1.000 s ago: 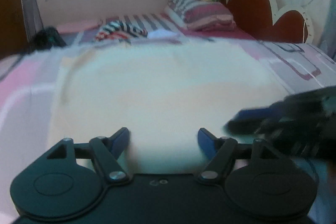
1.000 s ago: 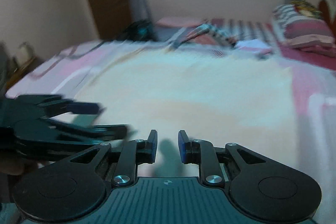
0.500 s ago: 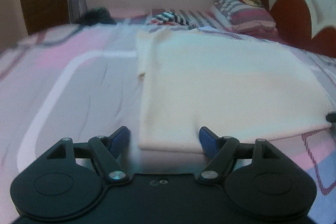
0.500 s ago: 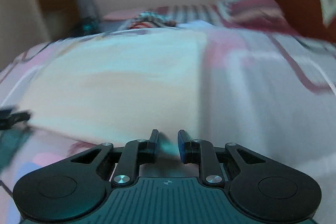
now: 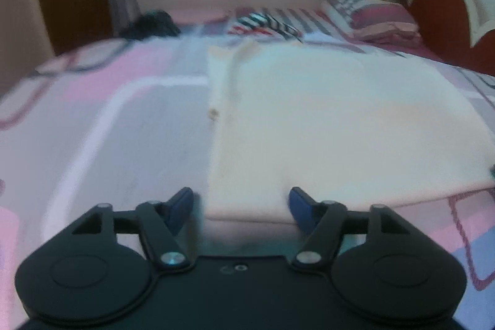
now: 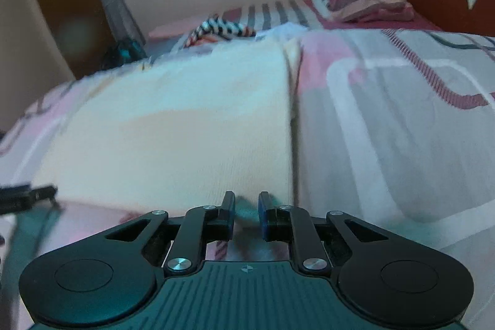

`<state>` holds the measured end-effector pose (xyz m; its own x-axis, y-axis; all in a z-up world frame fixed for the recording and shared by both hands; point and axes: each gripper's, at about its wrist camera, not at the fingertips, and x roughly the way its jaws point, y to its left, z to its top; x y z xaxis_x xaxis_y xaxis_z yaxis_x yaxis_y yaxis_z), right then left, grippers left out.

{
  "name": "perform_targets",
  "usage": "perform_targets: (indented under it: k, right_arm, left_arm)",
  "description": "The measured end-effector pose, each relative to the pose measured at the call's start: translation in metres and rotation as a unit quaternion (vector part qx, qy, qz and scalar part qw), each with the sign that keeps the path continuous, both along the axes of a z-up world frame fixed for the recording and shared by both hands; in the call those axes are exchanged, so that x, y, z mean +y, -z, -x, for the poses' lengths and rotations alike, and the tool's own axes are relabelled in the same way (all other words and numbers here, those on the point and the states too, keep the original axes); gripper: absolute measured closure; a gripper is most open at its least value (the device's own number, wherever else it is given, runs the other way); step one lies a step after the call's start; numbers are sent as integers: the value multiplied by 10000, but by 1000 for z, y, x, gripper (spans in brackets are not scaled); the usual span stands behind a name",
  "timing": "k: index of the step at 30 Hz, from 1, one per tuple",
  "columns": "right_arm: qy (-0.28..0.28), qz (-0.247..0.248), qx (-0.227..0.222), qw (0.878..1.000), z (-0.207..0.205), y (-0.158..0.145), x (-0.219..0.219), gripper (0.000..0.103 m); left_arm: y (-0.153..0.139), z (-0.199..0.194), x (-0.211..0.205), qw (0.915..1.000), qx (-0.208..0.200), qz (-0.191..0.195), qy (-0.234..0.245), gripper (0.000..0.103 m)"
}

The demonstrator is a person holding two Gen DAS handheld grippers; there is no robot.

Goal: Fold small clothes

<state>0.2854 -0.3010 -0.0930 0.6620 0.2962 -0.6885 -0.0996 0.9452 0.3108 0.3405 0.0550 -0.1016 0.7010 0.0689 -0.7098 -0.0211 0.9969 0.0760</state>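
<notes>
Left tool [image 5: 240, 207] closing, still wide, straddling cream garment [image 5: 340, 126] near corner; right tool [image 6: 246, 214] narrow, gripping nothing; pinching both corners evenly advised

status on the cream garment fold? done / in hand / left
Done: cream garment lies flat on the bed, side edges apparently folded in. In hand: nothing gripped. The left gripper is closing, its jaws straddling the near left corner; the right gripper, jaws narrow, sits at the near right corner. Left: grip both corners, fold across. The striped garment behind looks unfolded.
</notes>
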Motion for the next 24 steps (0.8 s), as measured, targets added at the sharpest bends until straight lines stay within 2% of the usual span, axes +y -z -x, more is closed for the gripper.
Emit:
perform_targets:
  k: [2,3,5,6,8,11,15,24]
  right_arm:
    - [34,22,-237,9997,4,-10,-3,88]
    - [8,15,-211,9998,3,-9,-4,88]
    - [-64,186,233,9995,-5,6,-1,89]
    - [-41,85,167,9998,-3,7,-3,88]
    - [30,-87,275,9996,-4,1,-7,88]
    - [62,-142,98,9998,3,-10,-7,88]
    - [-55,2,45,10000,10,-17,2,88]
    - [-161,-9,-12,9999,7,-18,12,88]
  left_arm:
    - [3,-2,2,10000,55,-61,-1,35]
    - [8,-4,4,9999,110,-6,-21,33]
    - [11,-2,9,10000,45,37,-66,27]
    - [11,-2,8,10000,46,-3,-46,27]
    - [8,0,8,9999,72,-119,-3,29]
    - [2,1,7,9999,131,-73,10,37]
    - [-1,5,7,9999,164,-47,-15,38]
    - [-4,15,8,9998,175,87,-26,42]
